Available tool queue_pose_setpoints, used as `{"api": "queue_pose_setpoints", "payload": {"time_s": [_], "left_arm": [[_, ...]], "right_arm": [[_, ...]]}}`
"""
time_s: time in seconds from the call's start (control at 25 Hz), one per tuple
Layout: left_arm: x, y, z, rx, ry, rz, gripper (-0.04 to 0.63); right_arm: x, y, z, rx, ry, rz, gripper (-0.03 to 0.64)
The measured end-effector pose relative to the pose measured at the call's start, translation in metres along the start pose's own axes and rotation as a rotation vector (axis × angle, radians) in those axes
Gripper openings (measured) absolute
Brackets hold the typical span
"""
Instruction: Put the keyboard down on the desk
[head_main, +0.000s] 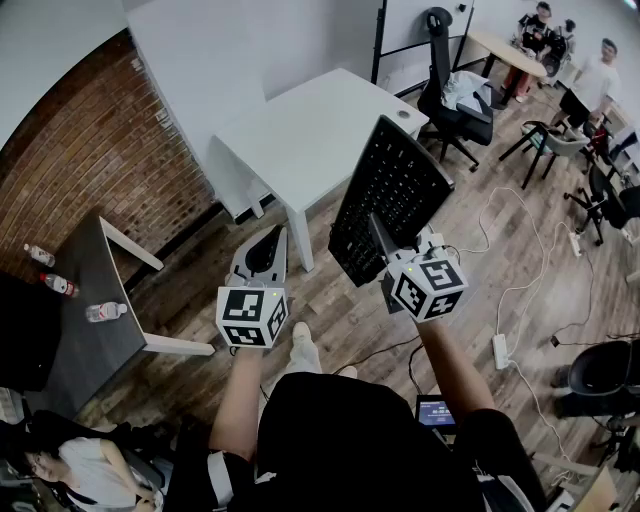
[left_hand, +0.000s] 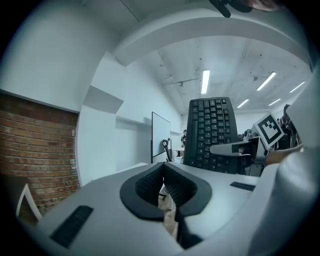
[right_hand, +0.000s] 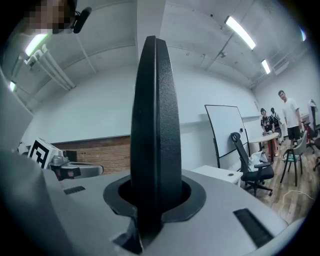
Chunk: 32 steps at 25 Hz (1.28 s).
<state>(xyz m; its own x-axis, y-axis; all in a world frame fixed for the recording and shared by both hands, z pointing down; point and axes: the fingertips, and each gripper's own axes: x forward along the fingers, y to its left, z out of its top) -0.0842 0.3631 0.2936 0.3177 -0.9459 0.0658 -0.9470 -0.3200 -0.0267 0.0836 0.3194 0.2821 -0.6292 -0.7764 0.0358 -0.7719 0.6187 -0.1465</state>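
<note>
A black keyboard (head_main: 392, 195) hangs in the air, tilted up on its short end, above the wooden floor and just right of the white desk (head_main: 300, 135). My right gripper (head_main: 380, 232) is shut on its lower edge. In the right gripper view the keyboard (right_hand: 155, 125) stands edge-on, clamped between the jaws of the right gripper (right_hand: 152, 202). My left gripper (head_main: 268, 240) hovers to the left of the keyboard, shut with nothing in it. In the left gripper view the left gripper (left_hand: 164, 186) has its pads together, and the keyboard (left_hand: 212, 132) shows its keys to the right.
A grey table (head_main: 70, 330) with three water bottles (head_main: 105, 311) stands at the left by a brick wall. Black office chairs (head_main: 455, 100), a whiteboard and several people are at the back right. A power strip (head_main: 500, 351) and cables lie on the floor at the right.
</note>
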Motion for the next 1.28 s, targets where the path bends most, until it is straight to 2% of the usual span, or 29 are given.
{"api": "queue_pose_setpoints", "payload": {"time_s": [0.28, 0.84, 1.04, 1.28], "left_arm": [[-0.01, 0.008, 0.001, -0.003, -0.002, -0.002, 0.014], [-0.007, 0.005, -0.01, -0.004, 0.013, 0.009, 0.014], [0.014, 0.023, -0.018, -0.013, 0.01, 0.02, 0.014], [0.064, 0.051, -0.027, -0.035, 0.03, 0.009, 0.014]], "right_arm": [[0.0, 0.014, 0.0, 0.004, -0.001, 0.0, 0.092], [0.003, 0.003, -0.008, 0.038, 0.003, 0.006, 0.092], [0.028, -0.006, -0.016, 0.048, 0.009, 0.009, 0.092], [0.077, -0.033, -0.021, 0.063, 0.039, -0.004, 0.092]]}}
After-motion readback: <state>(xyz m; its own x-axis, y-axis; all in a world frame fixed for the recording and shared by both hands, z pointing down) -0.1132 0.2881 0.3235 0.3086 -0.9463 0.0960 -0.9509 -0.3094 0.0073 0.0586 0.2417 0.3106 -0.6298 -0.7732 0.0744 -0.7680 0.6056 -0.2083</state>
